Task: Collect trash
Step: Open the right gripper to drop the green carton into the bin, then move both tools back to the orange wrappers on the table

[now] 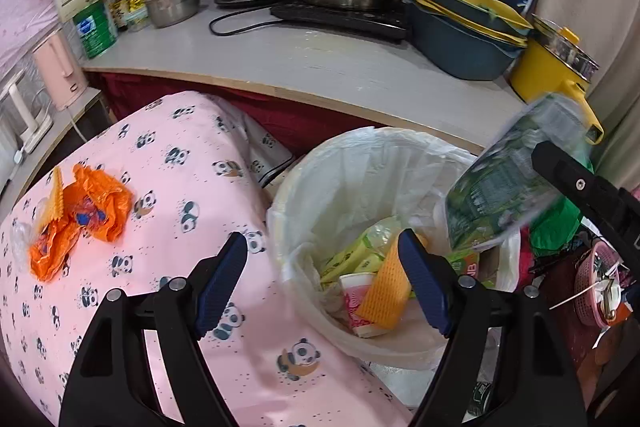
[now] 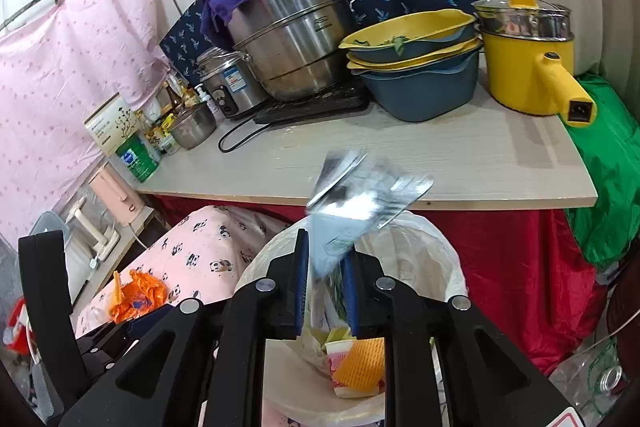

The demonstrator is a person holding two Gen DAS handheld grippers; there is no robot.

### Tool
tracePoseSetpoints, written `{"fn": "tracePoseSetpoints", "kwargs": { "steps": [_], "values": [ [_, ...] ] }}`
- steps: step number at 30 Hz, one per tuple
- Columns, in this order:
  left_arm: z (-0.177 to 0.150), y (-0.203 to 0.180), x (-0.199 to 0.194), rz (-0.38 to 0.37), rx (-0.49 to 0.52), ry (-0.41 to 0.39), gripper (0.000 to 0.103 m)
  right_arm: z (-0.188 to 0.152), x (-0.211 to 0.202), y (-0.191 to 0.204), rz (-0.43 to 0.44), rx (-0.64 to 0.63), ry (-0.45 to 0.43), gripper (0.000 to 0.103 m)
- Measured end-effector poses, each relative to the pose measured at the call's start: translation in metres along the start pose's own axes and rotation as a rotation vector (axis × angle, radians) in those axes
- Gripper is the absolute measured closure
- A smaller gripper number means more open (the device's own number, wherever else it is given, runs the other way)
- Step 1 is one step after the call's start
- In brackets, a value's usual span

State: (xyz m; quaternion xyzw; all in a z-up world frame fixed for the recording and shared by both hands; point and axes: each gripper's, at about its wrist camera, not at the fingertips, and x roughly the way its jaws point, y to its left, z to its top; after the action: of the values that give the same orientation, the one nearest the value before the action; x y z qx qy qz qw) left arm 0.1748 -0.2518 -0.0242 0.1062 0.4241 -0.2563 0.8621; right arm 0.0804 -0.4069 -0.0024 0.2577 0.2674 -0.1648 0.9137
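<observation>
Holding a blurred green-printed wrapper (image 2: 340,223) between its pads, right gripper (image 2: 326,291) sits over the white-lined bin (image 1: 320,163); print unreadable. Left gripper (image 1: 324,283) gapes wide with nothing between the pads, bin rim below it. In the bin: yellow foam net (image 1: 386,287), pink-red paper cup (image 1: 356,303), green cartons. Left of the left gripper, orange plastic bag (image 1: 80,219) lies on panda-print pink cloth (image 1: 192,187). Beyond: pale worktop (image 1: 320,59) with steel pots, yellow electric pot (image 2: 528,67); labels too small to read
</observation>
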Motion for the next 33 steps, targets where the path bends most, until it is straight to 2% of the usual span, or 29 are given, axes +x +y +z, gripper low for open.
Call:
{"fn": "tracePoseSetpoints", "kwargs": {
  "steps": [10,16,21,33],
  "values": [
    [-0.008,0.045,-0.01,0.03,-0.088,-0.001,0.029,-0.004,-0.005,0.026,0.022,-0.024,-0.011,0.077],
    [-0.017,0.069,-0.027,0.05,-0.124,-0.021,0.029,-0.01,-0.012,0.049,0.043,-0.045,-0.006,0.07],
    [-0.026,0.099,-0.044,0.08,-0.169,-0.033,0.027,-0.019,-0.016,0.078,0.073,-0.08,0.005,0.064],
    [-0.058,0.179,-0.083,0.175,-0.285,-0.057,0.027,-0.049,-0.019,0.16,0.182,-0.183,0.064,0.06]
  ]
}}
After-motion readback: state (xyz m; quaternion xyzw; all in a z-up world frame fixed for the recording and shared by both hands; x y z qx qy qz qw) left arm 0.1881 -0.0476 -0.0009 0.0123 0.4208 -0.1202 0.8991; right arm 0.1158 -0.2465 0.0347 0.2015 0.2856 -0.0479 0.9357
